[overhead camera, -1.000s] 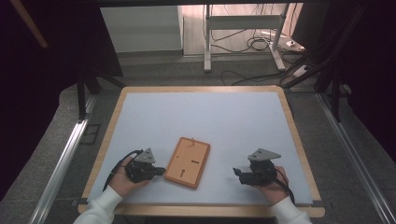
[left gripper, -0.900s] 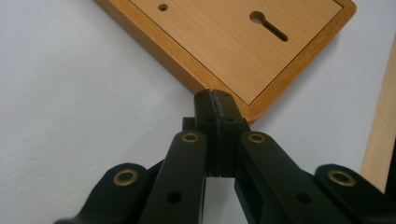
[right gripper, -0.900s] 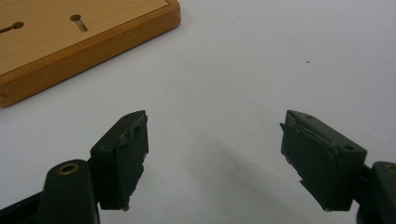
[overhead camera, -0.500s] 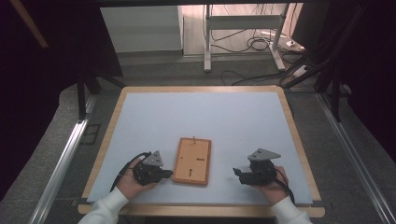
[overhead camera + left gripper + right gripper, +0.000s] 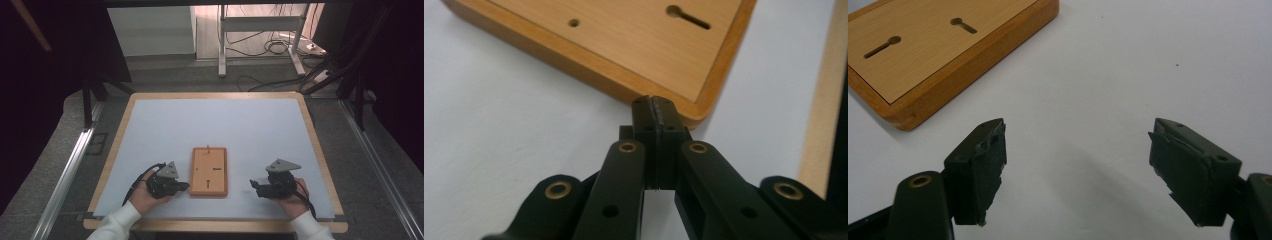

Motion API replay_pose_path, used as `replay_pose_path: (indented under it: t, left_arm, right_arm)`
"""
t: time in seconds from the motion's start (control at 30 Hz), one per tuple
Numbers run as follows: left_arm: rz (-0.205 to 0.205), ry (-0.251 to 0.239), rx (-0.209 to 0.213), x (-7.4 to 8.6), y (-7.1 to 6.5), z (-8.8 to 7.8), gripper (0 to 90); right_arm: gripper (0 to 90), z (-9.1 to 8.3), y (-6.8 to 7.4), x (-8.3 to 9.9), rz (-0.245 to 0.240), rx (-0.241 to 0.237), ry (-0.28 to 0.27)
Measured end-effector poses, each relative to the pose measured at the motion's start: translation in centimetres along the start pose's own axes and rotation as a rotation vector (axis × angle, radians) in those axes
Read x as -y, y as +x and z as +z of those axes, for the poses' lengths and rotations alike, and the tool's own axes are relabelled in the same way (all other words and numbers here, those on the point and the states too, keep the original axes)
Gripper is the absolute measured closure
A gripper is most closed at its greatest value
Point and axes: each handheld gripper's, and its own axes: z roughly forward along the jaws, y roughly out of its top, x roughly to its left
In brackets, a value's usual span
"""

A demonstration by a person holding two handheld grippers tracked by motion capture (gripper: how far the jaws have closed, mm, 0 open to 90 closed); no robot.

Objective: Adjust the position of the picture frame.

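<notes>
A flat wooden board (image 5: 208,171) with keyhole slots and a small peg at its far end lies square on the white table top (image 5: 215,125), near the front edge. My left gripper (image 5: 186,186) is shut with nothing between its jaws. In the left gripper view its tips (image 5: 655,102) touch the board (image 5: 634,45) on its side edge, close to a rounded corner. My right gripper (image 5: 254,186) rests to the right of the board, apart from it. Its jaws (image 5: 1078,145) stand open over bare white surface, with the board (image 5: 923,55) off to their upper left.
The table has a raised wooden rim (image 5: 320,150). Metal rails (image 5: 70,165) run along both sides on the floor. Beyond the far edge stand a white frame (image 5: 260,30) and loose cables (image 5: 270,47). The person's hands and white sleeves come in at the bottom.
The board has turned from a slant to lying square with the table. My left gripper has shifted slightly right along with the board's near left corner. The right gripper has kept still.
</notes>
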Motion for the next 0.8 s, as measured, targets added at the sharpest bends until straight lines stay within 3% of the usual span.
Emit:
replay_pose_path:
  t: [0.1,0.23,0.37,0.67,0.8]
  left_arm:
    - [-0.031,-0.055,-0.008,0.2,0.6,-0.9,90.0]
    - [-0.06,-0.079,-0.036,0.7,1.1,-1.6,90.0]
    - [-0.106,-0.137,-0.07,1.4,1.9,-2.3,89.8]
    - [-0.176,-0.161,-0.162,2.1,2.8,-2.3,44.7]
    - [-0.183,-0.155,-0.175,2.1,2.7,-2.2,35.9]
  right_arm:
    - [23.1,-0.2,-0.1,0.0,0.002,-0.002,-0.011]
    - [23.0,-0.2,-0.4,0.1,0.009,-0.006,-0.009]
    - [22.9,-0.4,-0.7,0.4,0.008,-0.006,-0.011]
    - [22.7,-1.4,-1.7,1.5,0.019,0.002,-0.044]
    - [22.6,-1.3,-1.8,1.5,0.019,-0.002,-0.05]
